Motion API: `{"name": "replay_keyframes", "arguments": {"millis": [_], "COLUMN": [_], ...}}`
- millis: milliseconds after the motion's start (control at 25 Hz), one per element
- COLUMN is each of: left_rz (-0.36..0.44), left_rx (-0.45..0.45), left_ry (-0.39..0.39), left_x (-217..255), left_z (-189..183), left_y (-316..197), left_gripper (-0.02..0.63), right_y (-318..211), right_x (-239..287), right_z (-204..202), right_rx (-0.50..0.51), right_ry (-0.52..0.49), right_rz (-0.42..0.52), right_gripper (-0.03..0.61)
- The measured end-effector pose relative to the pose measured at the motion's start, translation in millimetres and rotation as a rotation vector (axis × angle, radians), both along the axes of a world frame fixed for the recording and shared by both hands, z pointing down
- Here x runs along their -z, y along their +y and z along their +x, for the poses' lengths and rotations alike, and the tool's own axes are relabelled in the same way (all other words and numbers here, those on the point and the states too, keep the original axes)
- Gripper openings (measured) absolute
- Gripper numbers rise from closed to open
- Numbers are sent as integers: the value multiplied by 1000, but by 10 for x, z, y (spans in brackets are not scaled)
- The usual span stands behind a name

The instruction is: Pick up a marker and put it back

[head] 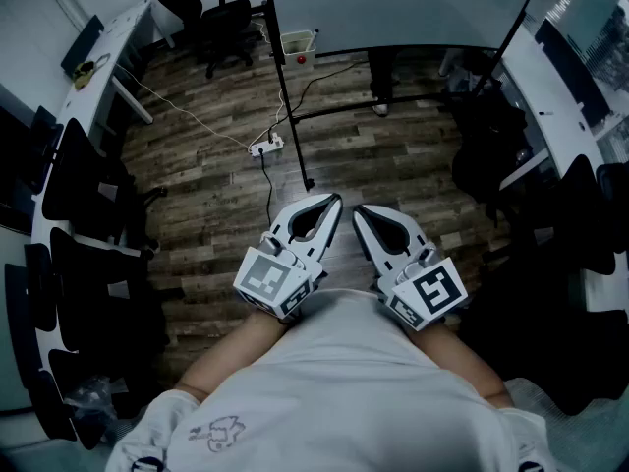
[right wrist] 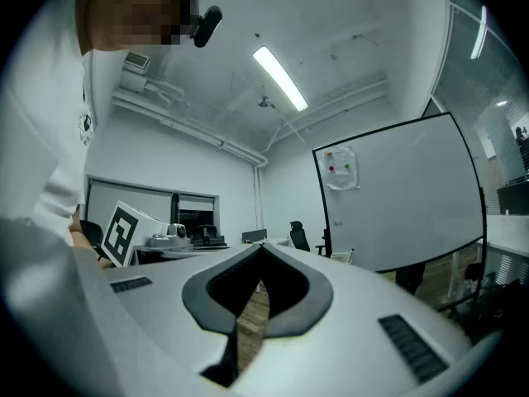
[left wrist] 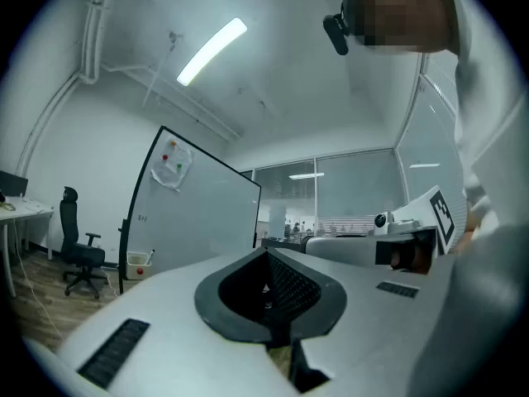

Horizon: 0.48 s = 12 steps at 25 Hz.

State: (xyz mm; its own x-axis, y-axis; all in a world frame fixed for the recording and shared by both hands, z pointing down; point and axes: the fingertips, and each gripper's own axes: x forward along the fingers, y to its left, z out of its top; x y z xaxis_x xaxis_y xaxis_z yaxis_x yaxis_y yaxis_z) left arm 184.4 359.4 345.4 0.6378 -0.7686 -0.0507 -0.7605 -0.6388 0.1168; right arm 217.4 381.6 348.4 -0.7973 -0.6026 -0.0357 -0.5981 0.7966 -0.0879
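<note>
I cannot make out a marker in any view. My left gripper [head: 332,203] and right gripper [head: 360,210] are held side by side close to the person's chest, above the wood floor and pointing at the whiteboard [head: 393,8]. Both are shut, tips together, with nothing between them. In the left gripper view the shut left gripper [left wrist: 266,251] points towards the whiteboard [left wrist: 198,213], with the right gripper's marker cube [left wrist: 436,212] at the right. In the right gripper view the shut right gripper [right wrist: 261,246] faces the whiteboard [right wrist: 397,197]; the left gripper's marker cube [right wrist: 122,231] is at the left.
A small white bin [head: 298,45] stands on the floor by the whiteboard's stand [head: 287,96]. A power strip with cables [head: 266,147] lies on the floor ahead. Office chairs [head: 224,23] and desks [head: 93,77] line the left; a desk [head: 550,96] and dark chairs line the right.
</note>
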Motion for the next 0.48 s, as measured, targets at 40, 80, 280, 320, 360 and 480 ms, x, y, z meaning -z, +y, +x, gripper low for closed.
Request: {"name": "replay_keyframes", "arguments": {"millis": [40,80,280,320,360,480], "left_rz": [0,0,-2,-6,-11,-29], "left_rx": [-2,-4,-15,-14,-12,4], "left_ry": [3,5,9,9,10,19], "left_x": [-11,-19,-33,-42,-56,-109], "left_z": [-6,-11,-19,-32,-55,-187], "left_y": [-2,-4,-27,-36,-47,-110], "left_gripper": [5,5,5,5,5,5], "right_y": [-2,-4,-38,-50,-64,-130], "right_x": [-2,-4,-19,-27,-38,-78], "right_z": [-1,-4,-31,-43,-60,-143], "right_rx": [-1,-3,-5,-3,-2,-2], "right_ry": [0,-1,-3,-2,1,21], "right_rz": [-3,-6,-16,-18,-20,-17], "right_gripper": [11,11,11,11,11,11]}}
